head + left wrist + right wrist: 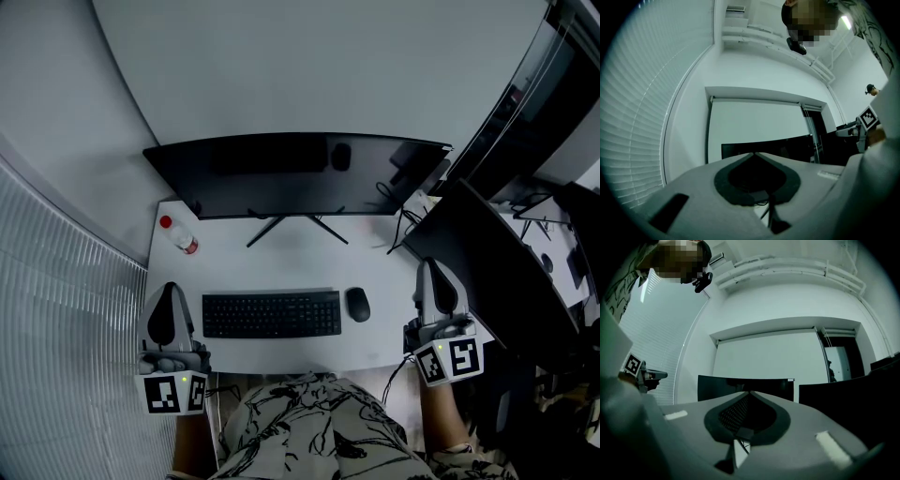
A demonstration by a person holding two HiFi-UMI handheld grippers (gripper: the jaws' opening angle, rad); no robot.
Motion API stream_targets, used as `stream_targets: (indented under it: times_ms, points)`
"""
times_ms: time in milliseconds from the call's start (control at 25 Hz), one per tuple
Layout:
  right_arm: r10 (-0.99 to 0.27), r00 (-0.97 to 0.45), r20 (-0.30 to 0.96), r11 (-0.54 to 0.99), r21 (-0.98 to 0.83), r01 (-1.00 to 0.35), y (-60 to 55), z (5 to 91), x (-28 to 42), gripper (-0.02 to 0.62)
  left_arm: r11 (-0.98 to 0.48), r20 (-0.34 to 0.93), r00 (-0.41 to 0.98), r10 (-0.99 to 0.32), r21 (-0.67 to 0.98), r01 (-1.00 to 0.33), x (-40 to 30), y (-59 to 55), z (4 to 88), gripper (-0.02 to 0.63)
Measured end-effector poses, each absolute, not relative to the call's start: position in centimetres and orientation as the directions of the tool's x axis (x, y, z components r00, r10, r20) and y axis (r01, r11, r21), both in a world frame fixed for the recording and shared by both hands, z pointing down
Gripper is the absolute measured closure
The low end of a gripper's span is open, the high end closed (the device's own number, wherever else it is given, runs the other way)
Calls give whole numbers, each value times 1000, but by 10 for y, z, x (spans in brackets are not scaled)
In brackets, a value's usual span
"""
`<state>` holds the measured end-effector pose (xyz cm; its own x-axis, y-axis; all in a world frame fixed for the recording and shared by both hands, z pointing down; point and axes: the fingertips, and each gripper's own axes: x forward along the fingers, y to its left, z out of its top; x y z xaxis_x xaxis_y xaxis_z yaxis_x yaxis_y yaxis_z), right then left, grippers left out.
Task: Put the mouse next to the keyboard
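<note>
A black mouse (357,304) lies on the white desk (281,258), just off the right end of the black keyboard (272,314). My left gripper (169,287) is held at the desk's front left corner, left of the keyboard, shut and holding nothing. My right gripper (430,264) hovers at the desk's right edge, a little right of the mouse, shut and holding nothing. In the left gripper view the left gripper (753,153) has its jaws meeting in a point and aims up at the wall. The right gripper (749,392) looks the same in its own view. Neither gripper view shows the mouse or keyboard.
A wide dark monitor (300,173) on a splayed stand spans the back of the desk. A small bottle with a red cap (179,235) lies at the back left. Cables (403,220) and another dark screen (487,267) crowd the right side. Window blinds (56,309) run along the left.
</note>
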<state>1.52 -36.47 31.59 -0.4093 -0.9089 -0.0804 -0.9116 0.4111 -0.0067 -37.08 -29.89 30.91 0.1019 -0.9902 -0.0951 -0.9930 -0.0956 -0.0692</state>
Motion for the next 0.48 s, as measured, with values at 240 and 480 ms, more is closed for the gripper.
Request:
stream_targets:
  times_ms: [240, 480]
  points:
    - [-909, -411, -71, 413, -13, -911, -367, 318, 14, 591, -97, -89, 103, -991, -63, -993, -371, -300, 310, 605]
    - [-909, -412, -64, 414, -6, -910, -368, 322, 13, 591, -105, -93, 109, -990, -47, -993, -370, -302, 311, 605]
